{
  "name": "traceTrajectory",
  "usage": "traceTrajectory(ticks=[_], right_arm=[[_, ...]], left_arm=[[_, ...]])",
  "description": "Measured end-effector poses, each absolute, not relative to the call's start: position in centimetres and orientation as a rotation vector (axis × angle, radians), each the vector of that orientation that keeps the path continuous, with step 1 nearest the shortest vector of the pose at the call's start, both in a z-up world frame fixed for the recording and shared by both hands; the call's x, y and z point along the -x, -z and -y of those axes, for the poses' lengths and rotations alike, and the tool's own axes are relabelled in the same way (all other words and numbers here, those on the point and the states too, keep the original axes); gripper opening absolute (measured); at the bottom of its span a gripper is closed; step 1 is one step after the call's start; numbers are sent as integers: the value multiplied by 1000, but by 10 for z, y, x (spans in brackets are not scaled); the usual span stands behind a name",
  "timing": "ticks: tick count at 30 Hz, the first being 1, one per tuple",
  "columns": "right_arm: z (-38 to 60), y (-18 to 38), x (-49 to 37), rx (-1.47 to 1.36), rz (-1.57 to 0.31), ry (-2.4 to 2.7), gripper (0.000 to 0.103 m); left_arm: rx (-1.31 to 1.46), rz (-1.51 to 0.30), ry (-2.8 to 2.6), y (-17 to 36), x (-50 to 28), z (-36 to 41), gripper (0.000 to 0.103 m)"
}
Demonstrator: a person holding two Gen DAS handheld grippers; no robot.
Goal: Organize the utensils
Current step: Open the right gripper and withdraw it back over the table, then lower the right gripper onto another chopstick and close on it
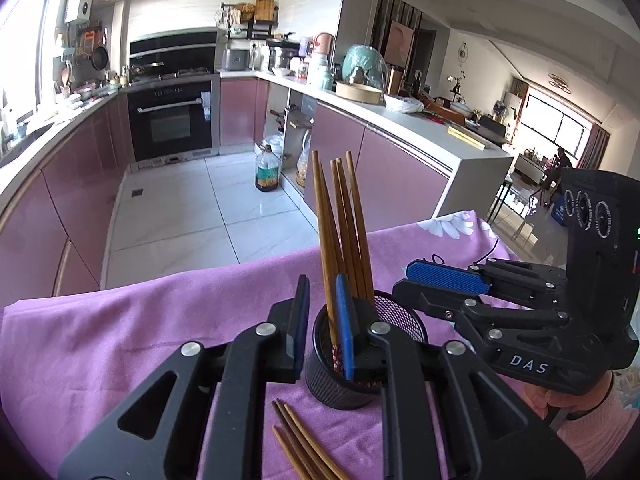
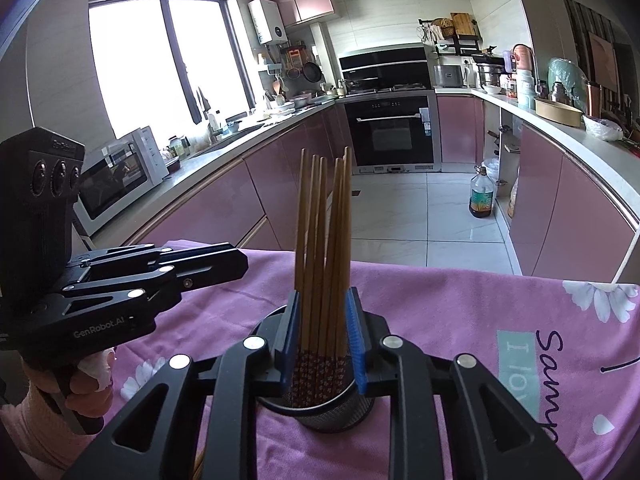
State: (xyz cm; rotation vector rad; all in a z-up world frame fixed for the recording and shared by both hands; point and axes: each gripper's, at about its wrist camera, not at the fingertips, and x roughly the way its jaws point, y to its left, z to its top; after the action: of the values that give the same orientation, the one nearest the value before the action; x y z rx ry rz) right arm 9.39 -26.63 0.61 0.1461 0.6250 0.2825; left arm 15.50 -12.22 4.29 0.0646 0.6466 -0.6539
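Black mesh cup point(image 1: 340, 380) sits on the counter, on the purple flowered cloth point(image 1: 140, 320), holding a bunch of wooden chopsticks point(image 1: 340, 220) that stand upright, patterned ends down, tips fanned a little. More loose chopsticks point(image 1: 304, 444) lie flat on the cloth just near of the cup, in the left wrist view. Left claw point(image 1: 324, 328): jaws narrow, slightly parted. Its right blue pad point(image 1: 345, 332) is down inside the cup, right against the chopstick bunch; the left pad is outside the rim with a clear gap, so nothing is clamped there. Right claw point(image 2: 325, 340): also narrow, jaws straddling the bunch just above the cup rim, one blue pad on each side. Pads sit close to the sticks; a thin gap shows on the right side, so it reads as loose around them, not pinching. From the left wrist view the right claw comes in from the right with its pad beside the cup's far rim; from the right wrist view the left claw's body is off to the left. A hand point(image 2: 86, 392) in a pink sleeve grips the left unit's handle.
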Motion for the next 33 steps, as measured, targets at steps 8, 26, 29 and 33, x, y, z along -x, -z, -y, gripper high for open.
traceTrajectory(ticks=[8,26,29,33], right_arm=[[257,-10,-68,-148,-581,-311,40],[192,60,-25,-57,-769,-418,49],[181,71,-23,-45,-797,-406,49],[180,81,-20,-36,-820,-397,48]], left_arm=[[-60,-538,581,-48,-113,93,50],[-70,-715,433,44,-69,25,70],[-64,-739,423,55,-64,22,70],[-59,-767,415,67,-60,20,70]])
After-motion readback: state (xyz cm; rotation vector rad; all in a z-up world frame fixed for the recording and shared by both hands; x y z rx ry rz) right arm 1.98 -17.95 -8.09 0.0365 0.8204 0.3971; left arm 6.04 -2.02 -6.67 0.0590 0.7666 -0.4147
